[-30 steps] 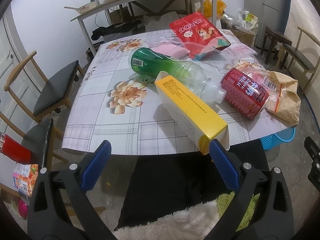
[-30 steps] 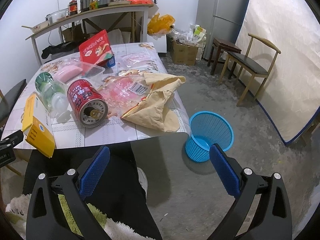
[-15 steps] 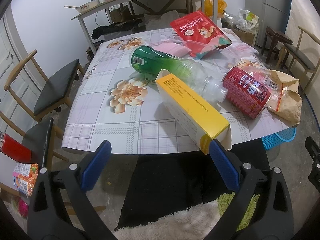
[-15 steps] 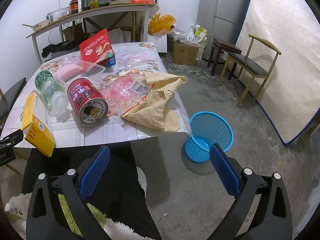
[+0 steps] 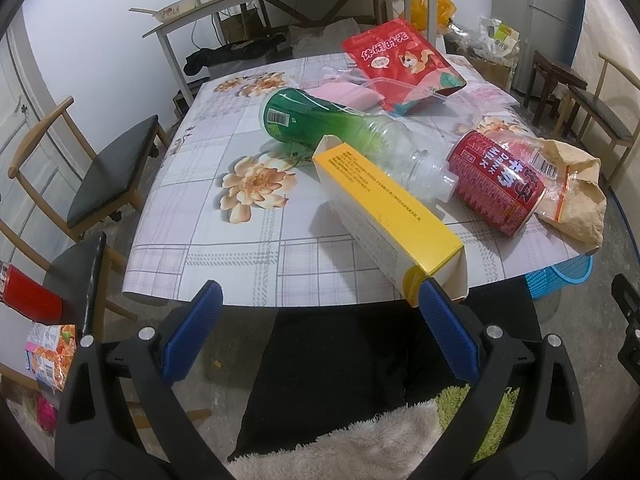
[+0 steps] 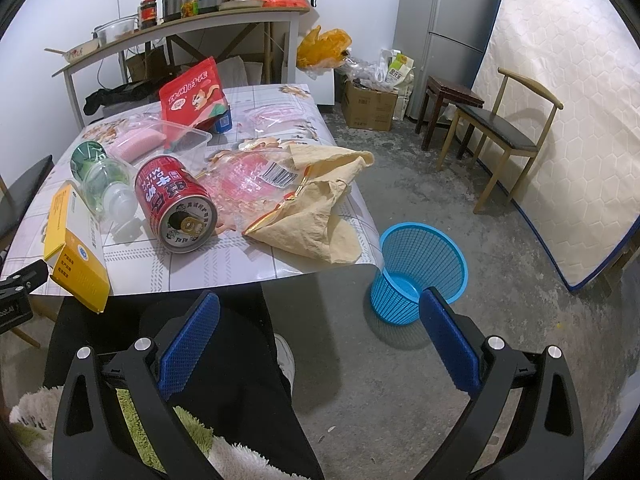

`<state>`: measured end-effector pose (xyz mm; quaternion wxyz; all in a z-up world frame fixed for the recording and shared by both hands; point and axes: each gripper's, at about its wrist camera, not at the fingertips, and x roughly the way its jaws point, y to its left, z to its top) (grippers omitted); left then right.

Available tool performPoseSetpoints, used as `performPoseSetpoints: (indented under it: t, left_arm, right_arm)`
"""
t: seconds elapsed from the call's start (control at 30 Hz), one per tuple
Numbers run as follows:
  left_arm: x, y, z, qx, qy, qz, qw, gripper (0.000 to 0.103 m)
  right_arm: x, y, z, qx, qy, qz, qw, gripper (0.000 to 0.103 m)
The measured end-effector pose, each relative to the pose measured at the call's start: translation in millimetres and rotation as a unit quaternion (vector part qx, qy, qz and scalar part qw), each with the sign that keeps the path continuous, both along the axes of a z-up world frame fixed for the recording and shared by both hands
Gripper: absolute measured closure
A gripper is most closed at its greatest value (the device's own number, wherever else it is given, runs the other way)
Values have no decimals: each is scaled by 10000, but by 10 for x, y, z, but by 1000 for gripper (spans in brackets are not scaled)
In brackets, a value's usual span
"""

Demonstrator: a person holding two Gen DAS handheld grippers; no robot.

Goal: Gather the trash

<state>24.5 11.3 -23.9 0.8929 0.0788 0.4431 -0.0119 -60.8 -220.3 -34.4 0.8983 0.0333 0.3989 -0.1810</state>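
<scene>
Trash lies on the flowered table (image 5: 208, 236): a yellow box (image 5: 384, 216) overhanging the near edge, a green plastic bottle (image 5: 320, 124) on its side, a red drink can (image 5: 496, 184), a brown paper bag (image 5: 576, 188) with clear plastic wrap, and a red snack pouch (image 5: 400, 60). The box (image 6: 76, 248), can (image 6: 176, 204) and bag (image 6: 324, 204) also show in the right wrist view. A blue mesh basket (image 6: 420, 268) stands on the floor right of the table. My left gripper (image 5: 320, 336) is open below the table edge, just short of the box. My right gripper (image 6: 320, 344) is open over the floor.
A clear tub (image 6: 188, 140) and pink sponge (image 6: 136, 144) sit further back on the table. Chairs stand left (image 5: 108, 168) and right (image 6: 504, 136). A shelf table (image 6: 184, 28), fridge (image 6: 452, 32) and mattress (image 6: 568, 112) line the walls. My legs are below the grippers.
Both grippers have crept slightly towards the table; the box and other trash look a little nearer. Nothing has been grasped or moved.
</scene>
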Motion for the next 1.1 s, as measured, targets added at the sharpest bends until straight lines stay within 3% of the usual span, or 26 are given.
performPoseSetpoints:
  t: [0.67,0.93,1.1]
  left_arm:
    - [117,66,-8,-111,57,-5,9999,9]
    - [312,219,220,-1082,-101,-178,9939,9]
    - [410,203,231,-1899,-331,-708,9787,9]
  right_arm:
    - [45,33,-41,110,-4,25,9999,6]
    - [75,-21,-96,242,0,-3,9997,6]
    - [105,-92,-158,353,20,-30,9994,6]
